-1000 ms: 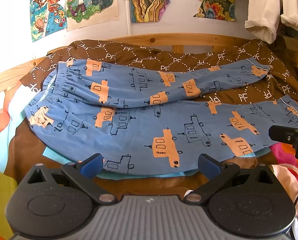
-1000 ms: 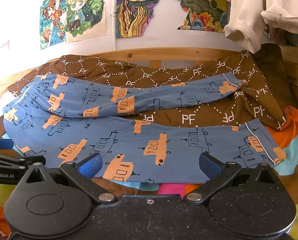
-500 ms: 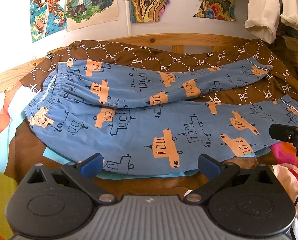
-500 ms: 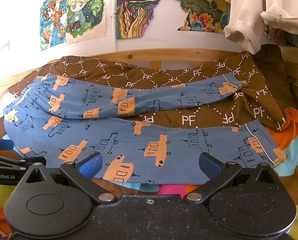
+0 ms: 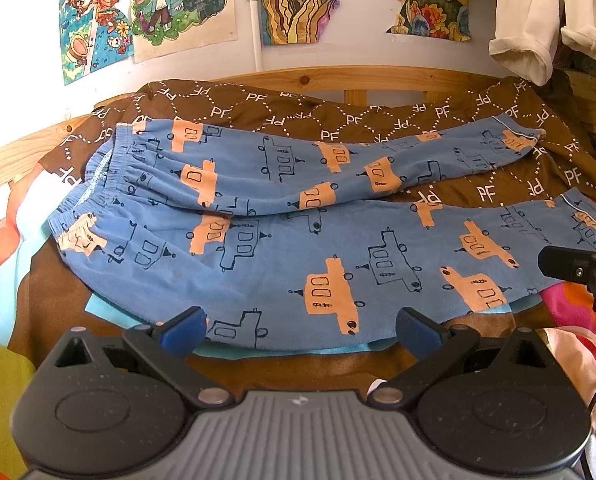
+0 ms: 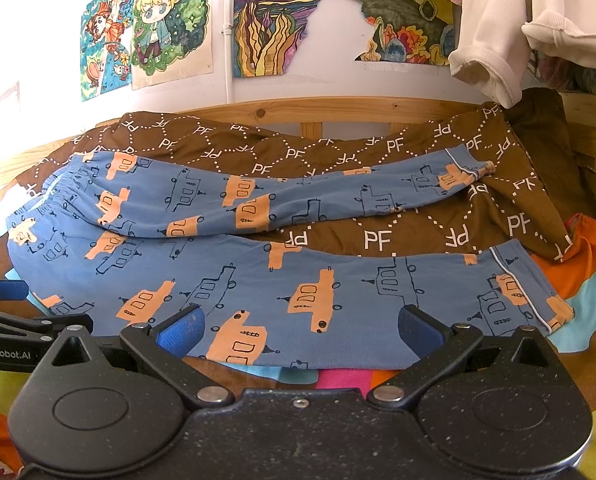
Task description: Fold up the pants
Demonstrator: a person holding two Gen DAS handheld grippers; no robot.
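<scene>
Blue pants (image 5: 281,240) printed with orange and outlined cars lie spread flat on the bed, waistband at the left, the two legs running right and split apart. The right wrist view shows the same pants (image 6: 257,280), with the near leg's cuff at the lower right. My left gripper (image 5: 300,326) is open just in front of the near leg's lower edge, holding nothing. My right gripper (image 6: 300,326) is open too, hovering at the near leg's front edge, empty. Each gripper shows at the edge of the other's view.
A brown blanket (image 5: 338,120) with white "PF" lettering lies under the pants, over multicoloured bedding (image 6: 578,292). A wooden bed rail (image 5: 358,78) runs behind, below a wall with posters. Pale clothes (image 6: 498,40) hang at the upper right.
The right gripper has risen or drawn back a little, so the pants sit slightly lower in its view. The left view is nearly unchanged.
</scene>
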